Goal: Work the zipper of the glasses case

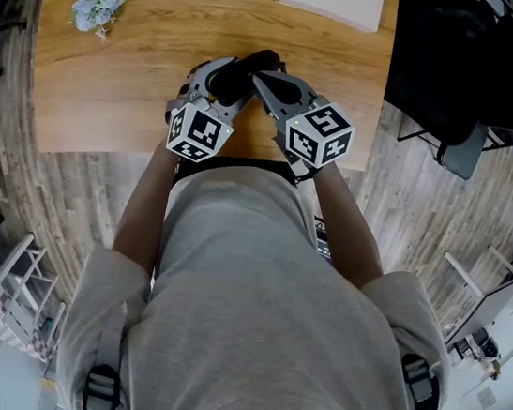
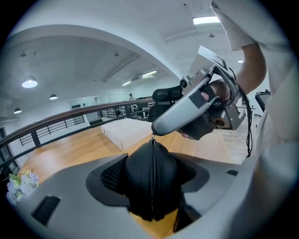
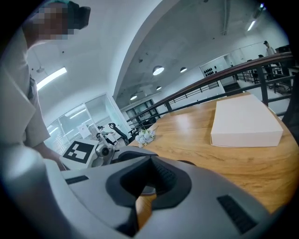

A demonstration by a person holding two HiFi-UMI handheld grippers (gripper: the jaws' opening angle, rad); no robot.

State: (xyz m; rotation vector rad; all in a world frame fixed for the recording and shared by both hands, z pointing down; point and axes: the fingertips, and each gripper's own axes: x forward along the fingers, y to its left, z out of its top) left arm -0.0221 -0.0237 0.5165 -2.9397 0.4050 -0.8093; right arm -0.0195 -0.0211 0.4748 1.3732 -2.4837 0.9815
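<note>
Left gripper (image 2: 150, 184) clamped on black glasses case (image 2: 140, 177); right gripper (image 2: 154, 132), jaws together, pinches zipper pull (image 2: 153, 137) at case's top

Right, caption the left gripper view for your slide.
Left tongs clamp the black glasses case; right tongs pinch its zipper pull.

No legible text, brand name, number or sign is present in any view.

The only printed marks are black-and-white square coded patterns, which are not characters:
- on the marker cube (image 1: 198, 132) of the left gripper (image 1: 229, 74);
- on the marker cube (image 1: 318, 134) of the right gripper (image 1: 266, 85).

In the right gripper view, one face of the left cube shows the same kind of pattern.
</note>
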